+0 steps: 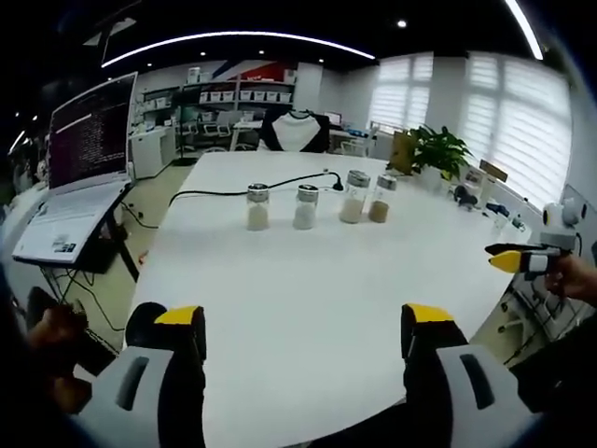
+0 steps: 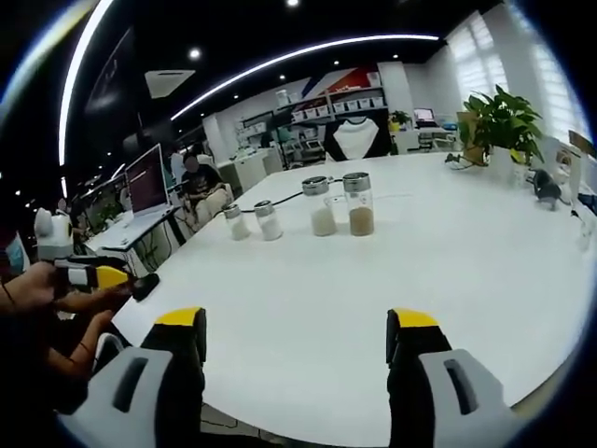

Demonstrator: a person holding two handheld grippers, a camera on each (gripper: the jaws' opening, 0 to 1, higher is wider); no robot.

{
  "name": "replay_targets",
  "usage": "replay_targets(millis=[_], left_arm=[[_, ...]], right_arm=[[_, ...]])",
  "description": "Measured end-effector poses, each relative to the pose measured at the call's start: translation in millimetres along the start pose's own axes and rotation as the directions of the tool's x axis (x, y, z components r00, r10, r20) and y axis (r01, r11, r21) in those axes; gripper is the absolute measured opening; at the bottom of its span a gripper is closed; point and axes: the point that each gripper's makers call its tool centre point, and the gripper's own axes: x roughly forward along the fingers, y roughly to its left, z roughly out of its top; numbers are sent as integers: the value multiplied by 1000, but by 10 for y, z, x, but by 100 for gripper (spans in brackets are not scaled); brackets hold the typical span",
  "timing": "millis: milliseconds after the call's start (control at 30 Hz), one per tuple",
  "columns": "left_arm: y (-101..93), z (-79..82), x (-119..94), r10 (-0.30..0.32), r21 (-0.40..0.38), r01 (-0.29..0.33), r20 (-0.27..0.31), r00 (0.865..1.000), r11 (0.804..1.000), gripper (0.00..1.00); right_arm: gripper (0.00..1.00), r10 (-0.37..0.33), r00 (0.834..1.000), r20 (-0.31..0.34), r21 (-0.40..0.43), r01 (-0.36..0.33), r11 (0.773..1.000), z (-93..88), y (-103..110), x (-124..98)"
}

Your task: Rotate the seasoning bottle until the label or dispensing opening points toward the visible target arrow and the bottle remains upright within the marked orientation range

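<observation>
Several clear seasoning bottles with silver caps stand upright in a row on the white table [image 1: 308, 308]. Two hold white powder [image 1: 257, 207] [image 1: 306, 206], one is cream-filled [image 1: 354, 196], and one holds brown powder [image 1: 381, 198]. The same row appears in the right gripper view, from a white-filled bottle [image 2: 235, 222] to the brown-filled one [image 2: 358, 203]. My left gripper [image 1: 303, 327] is open near the table's near edge, well short of the bottles. My right gripper [image 2: 297, 327] is open too, empty, and also far from them. Each gripper shows in the other's view, the right [image 1: 522, 259] and the left [image 2: 98, 275].
A black cable [image 1: 252, 187] runs across the table behind the bottles. A laptop [image 1: 84, 177] sits on a stand off the table's left side. A potted plant [image 2: 499, 121] and small items stand at the far right edge. Office shelves and a person are beyond.
</observation>
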Motion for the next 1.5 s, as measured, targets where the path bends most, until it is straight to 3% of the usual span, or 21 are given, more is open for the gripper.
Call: replay_targets(millis=[400, 900, 1200, 1500], left_arm=[[108, 117, 62, 7, 39, -7, -11, 1000, 999, 89], [349, 631, 352, 1, 138, -4, 22, 1000, 990, 88], [461, 931, 790, -37, 195, 31, 24, 999, 980, 86], [535, 1197, 1319, -93, 227, 87, 15, 996, 970, 81]], right_arm=[[79, -13, 1000, 7, 2, 13, 1000, 21, -31, -49], [79, -17, 1000, 14, 2, 17, 1000, 165, -61, 105], [78, -29, 999, 14, 10, 29, 1000, 213, -54, 223], [78, -50, 999, -9, 21, 50, 999, 133, 32, 248]])
